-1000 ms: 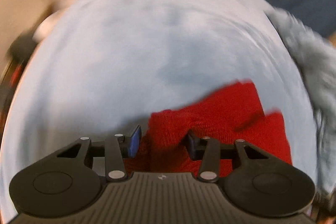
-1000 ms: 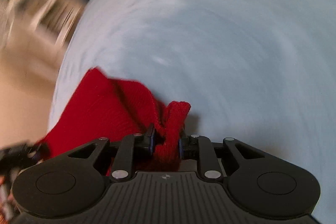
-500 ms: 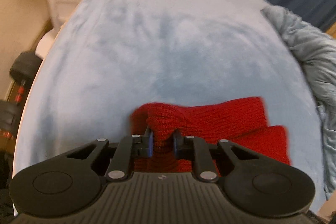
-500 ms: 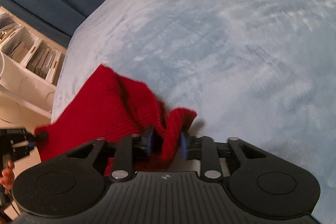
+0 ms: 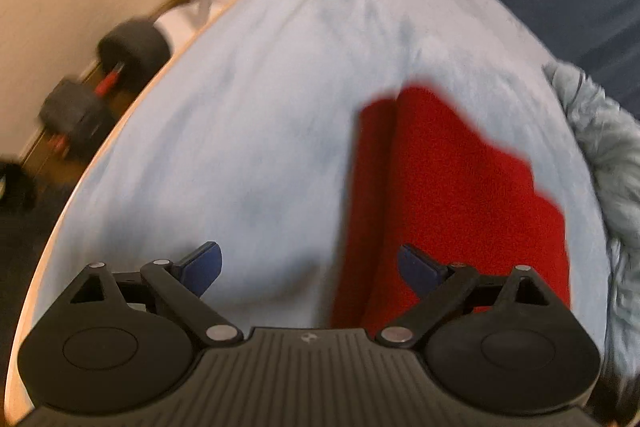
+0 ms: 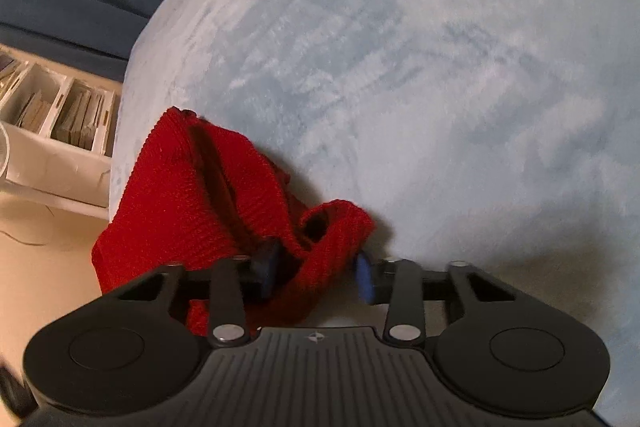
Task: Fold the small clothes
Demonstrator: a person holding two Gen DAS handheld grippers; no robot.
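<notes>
A pale blue plush cover (image 5: 260, 131) spreads beside dumbbells (image 5: 100, 87) on the floor.

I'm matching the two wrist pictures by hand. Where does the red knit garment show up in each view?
Left wrist view: the red knit garment lies right of centre, running down behind the right finger of the wide-open left gripper.
Right wrist view: the red knit garment is lower left, and a bunched fold of it sits between the fingers of the right gripper.
Shared landmark: the pale blue fleece cover under the garment.
</notes>
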